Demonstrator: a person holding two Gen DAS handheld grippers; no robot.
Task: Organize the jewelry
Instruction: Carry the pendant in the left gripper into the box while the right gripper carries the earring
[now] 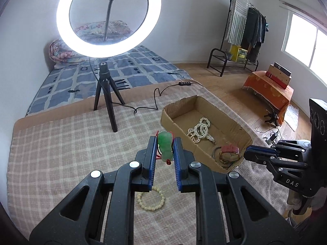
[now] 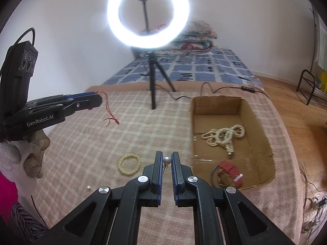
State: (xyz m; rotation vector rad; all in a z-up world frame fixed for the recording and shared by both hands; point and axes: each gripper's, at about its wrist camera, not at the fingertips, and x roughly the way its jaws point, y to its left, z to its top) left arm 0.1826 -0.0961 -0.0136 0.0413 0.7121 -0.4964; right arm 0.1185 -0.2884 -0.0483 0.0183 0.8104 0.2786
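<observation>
The step in hand looks like carrying two small pieces across to the open brown cardboard box [image 2: 263, 143], which is sitting on the right side of the checked pink-and-cream blanket [image 1: 61, 143] covering the table.

The left gripper [image 1: 165, 149] is gripping a green carved jade-like pendant on a thin red cord [image 1: 165, 145]; in the right wrist view the cord's loose end is dangling below the tips, so I judge it should be brought well over the box rim before the jaws are let go, or the cord may be catching on the cardboard wall.

The right gripper [image 2: 166, 161] is pinching a small silvery pearl stud earring [image 2: 166, 160] at its very tips, with the post hanging down. That grip looks slight, so a slow, level carry and a low release inside the box would be wise, as such a small piece could be bouncing out or rolling away.

Inside the box, a long tangled strand of cream pearl beads [image 2: 224, 135] is lying in the middle, and a red-strapped watch or bracelet with a grey metal hoop [image 2: 229, 170] is resting at the near end. The far end is showing bare cardboard.

Outside, a pale yellow beaded bracelet [image 2: 129, 164] is lying on the blanket to the left of the box, and a tiny white bead-like piece [image 2: 88, 187] is lying nearer still.
</observation>
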